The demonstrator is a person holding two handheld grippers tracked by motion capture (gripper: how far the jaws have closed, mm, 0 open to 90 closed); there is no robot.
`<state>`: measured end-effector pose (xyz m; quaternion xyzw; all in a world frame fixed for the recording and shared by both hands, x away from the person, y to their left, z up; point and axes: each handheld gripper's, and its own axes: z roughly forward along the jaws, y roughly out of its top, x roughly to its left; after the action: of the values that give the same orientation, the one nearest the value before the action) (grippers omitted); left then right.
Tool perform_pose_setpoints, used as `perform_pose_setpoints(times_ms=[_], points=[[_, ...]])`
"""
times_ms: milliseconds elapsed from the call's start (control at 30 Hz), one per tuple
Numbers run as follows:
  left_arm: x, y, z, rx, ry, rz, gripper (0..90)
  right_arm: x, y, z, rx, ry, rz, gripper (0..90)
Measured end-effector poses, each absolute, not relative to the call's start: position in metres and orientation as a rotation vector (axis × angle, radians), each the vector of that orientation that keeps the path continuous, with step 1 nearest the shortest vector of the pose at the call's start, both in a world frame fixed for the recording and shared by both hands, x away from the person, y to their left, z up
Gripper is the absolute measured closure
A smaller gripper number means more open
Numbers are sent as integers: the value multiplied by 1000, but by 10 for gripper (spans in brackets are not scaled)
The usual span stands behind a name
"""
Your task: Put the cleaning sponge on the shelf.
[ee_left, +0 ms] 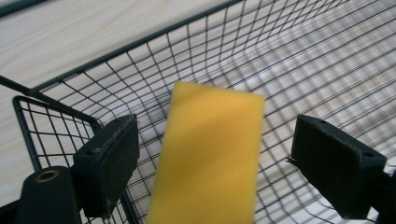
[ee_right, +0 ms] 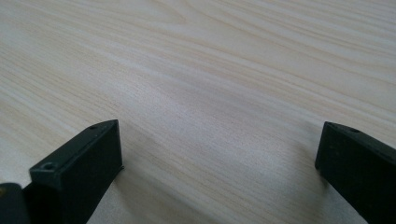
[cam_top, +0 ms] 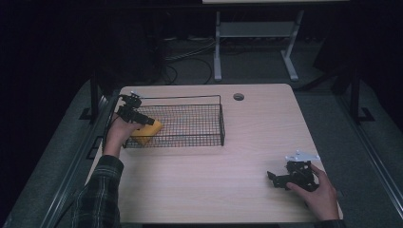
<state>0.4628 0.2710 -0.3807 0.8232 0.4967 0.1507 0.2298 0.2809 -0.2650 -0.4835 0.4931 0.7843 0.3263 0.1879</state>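
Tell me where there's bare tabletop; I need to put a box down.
Free: the table between the wire basket and the right gripper, plus the near edge between both forearms. Crowded: the basket's left end, where the left gripper flanks a yellow sponge.

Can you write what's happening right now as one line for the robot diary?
left gripper: open, yellow sponge between jaws, in wire basket | right gripper: open, over bare table

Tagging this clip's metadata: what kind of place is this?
Probably a lab or data-collection room, not a home: a bare wooden table with a cable hole, loose cables on the floor behind it, and another desk's metal legs in a darkened room.
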Motion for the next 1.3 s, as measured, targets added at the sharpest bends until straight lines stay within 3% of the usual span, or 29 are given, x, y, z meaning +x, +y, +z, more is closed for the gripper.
perform_pose_setpoints(times_ms=[733,1300], points=[[396,265,-349,2217,1242,474,150,281,-265,-484,1385,2208,919,0],[328,257,-371,2195,1172,503,150,281,-265,-484,1384,2208,918,0]])
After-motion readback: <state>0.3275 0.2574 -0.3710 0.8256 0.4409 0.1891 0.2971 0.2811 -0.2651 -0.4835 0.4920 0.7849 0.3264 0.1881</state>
